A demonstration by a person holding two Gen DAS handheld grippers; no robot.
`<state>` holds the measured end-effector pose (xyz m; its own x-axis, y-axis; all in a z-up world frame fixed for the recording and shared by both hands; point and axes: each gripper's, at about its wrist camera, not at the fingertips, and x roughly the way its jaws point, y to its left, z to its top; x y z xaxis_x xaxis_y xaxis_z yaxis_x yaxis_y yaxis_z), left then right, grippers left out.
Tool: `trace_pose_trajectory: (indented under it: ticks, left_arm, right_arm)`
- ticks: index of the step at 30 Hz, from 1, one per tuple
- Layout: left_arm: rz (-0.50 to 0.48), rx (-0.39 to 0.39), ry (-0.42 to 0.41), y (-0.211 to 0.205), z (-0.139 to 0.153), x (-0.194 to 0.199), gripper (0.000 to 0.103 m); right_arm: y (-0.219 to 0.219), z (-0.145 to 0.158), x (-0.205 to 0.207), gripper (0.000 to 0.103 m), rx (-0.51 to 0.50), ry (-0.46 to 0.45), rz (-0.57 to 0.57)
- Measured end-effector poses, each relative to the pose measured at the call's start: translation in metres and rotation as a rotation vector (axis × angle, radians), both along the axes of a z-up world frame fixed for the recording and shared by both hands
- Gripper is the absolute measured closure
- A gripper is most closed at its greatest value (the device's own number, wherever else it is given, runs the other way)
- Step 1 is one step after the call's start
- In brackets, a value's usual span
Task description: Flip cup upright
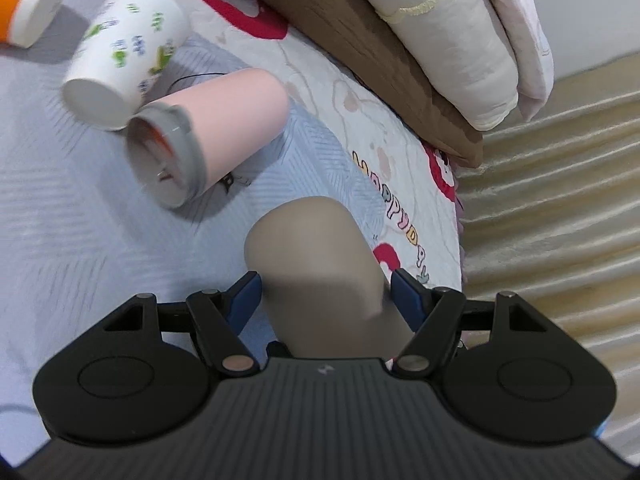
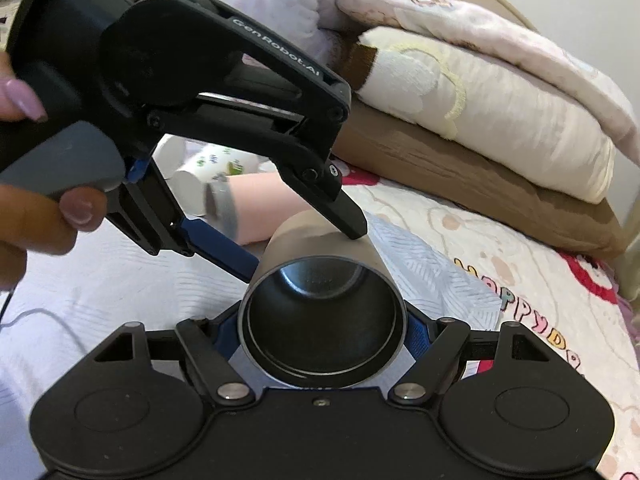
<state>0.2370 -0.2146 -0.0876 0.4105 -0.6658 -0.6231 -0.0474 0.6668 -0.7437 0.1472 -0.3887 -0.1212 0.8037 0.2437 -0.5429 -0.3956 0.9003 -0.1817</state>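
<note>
A taupe cup lies on its side on the bedspread, its dark open mouth facing the right wrist camera. My left gripper is shut on the cup's body; in the right wrist view its black fingers clamp the cup from above and from the left. My right gripper has its blue pads on either side of the cup's rim and looks shut on it.
A pink cup, a white printed paper cup and an orange cup lie on their sides further back on the bed. Folded blankets and a brown pillow are stacked at the right. The bed's edge drops off at the right.
</note>
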Motion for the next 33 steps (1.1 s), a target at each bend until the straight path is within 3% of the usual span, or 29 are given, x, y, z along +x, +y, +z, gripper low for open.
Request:
trace_pose_trajectory:
  ticks: [12,15,19,26,33]
  left_arm:
    - [0.008,-0.028,0.073,0.066,0.012,-0.048,0.033]
    - [0.008,-0.042,0.066,0.081,0.018,-0.059,0.036]
    - [0.015,-0.004,0.074,0.098,0.022,-0.074,0.037]
    - [0.050,-0.074,0.079,0.138,0.016,-0.089,0.039]
    - [0.070,-0.088,0.044,0.169,0.020,-0.095,0.039]
  right_arm:
    - [0.045,0.022,-0.036,0.021,-0.012,0.065,0.082]
    - [0.060,0.026,-0.041,0.021,-0.021,0.075,0.097]
    - [0.083,0.028,-0.048,0.022,-0.039,0.083,0.128]
    - [0.111,0.031,-0.061,0.022,-0.033,0.103,0.160]
    - [0.137,0.037,-0.067,0.022,-0.015,0.098,0.176]
